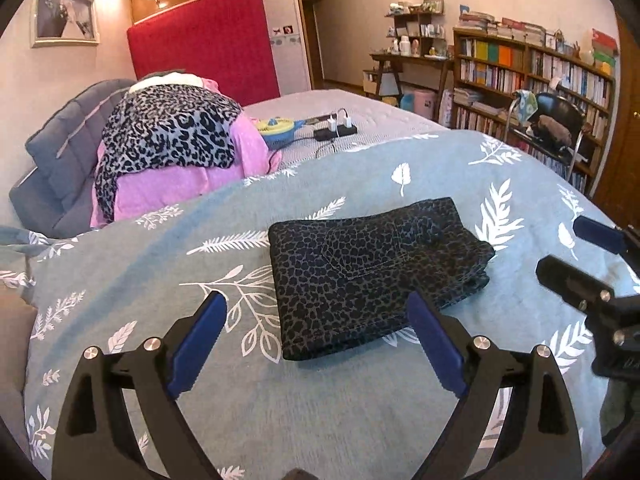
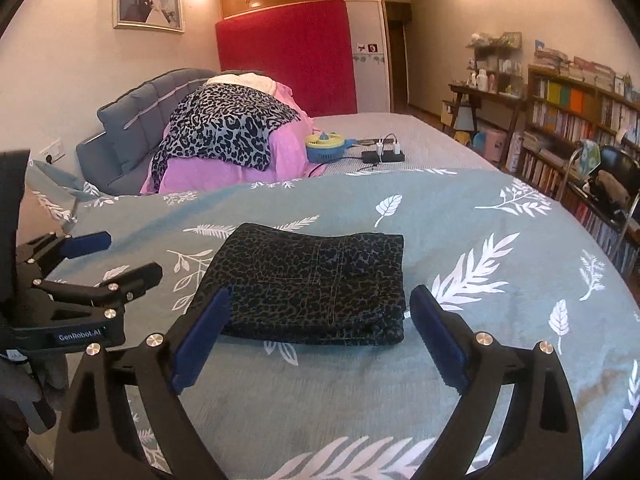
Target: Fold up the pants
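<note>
The dark leopard-print fabric pants [image 1: 372, 276] are seen at the centre of both frames, laid as a compact folded rectangle on the grey-green leaf-patterned bed cover [image 1: 280, 412]. The left tool [image 1: 316, 322] and the right tool [image 2: 320, 312] are held just short of the bundle, jaws spread apart and empty, probably because the folding is judged complete. A pink and leopard-print pile of clothes [image 2: 224, 140] is left at the upper left.

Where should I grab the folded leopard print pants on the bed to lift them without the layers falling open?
Probably pinch the folded pants at the stacked near-right corner, coming in low from the right with the right gripper. The layer edges show there, so one pinch could catch them all.
</note>
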`<state>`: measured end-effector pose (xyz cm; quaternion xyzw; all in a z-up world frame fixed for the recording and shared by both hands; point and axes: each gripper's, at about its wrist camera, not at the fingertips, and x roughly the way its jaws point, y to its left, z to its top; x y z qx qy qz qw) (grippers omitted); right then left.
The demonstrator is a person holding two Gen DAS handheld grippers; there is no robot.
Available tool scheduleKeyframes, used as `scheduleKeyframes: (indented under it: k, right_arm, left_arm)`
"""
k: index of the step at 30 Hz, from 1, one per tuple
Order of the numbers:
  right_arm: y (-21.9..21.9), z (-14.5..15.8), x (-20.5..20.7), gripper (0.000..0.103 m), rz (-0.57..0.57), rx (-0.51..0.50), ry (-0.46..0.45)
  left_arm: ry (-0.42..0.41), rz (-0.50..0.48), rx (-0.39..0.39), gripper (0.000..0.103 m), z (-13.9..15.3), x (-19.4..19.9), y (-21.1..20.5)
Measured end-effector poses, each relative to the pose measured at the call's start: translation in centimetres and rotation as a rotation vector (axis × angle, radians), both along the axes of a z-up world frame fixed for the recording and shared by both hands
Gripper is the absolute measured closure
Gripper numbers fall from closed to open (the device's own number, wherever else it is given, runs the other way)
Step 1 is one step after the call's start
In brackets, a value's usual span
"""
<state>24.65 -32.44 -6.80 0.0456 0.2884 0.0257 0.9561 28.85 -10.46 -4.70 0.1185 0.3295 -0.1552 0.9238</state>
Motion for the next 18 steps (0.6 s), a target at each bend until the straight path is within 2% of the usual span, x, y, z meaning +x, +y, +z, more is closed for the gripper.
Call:
scheduleKeyframes:
  k: [1,4,9,13,18]
  right_arm:
    - [0.1,0.1,-0.3,0.008,-0.004,-0.005,-0.004]
    - [0.7,0.6,-1.7,0.003,-0.005,-0.007,-0.015]
    - [1.7,1.1,-2.7,0.003,-0.034,-0.064,-0.022]
    - [1.8,1.2,-2.7,0.003,-0.048,-0.063,0.009]
    - [1.8,1.9,-2.7,0.003,-0.062,-0.066,0.007]
  left_arm:
    - [-0.011,0.009,-0.004,0.007,0.4,-0.5,0.2]
    - [-0.046,0.032,-0.019,0.006,1.3,-1.9,0.6]
    - [-0.077,0.058,-0.021,0.005,2.1,-3.2,0.7]
    - [-0.097,0.087,0.011,0.005,2.6,-3.7,0.6]
    - [-0.125,0.097,0.027,0.005,3.0,-4.4,0.7]
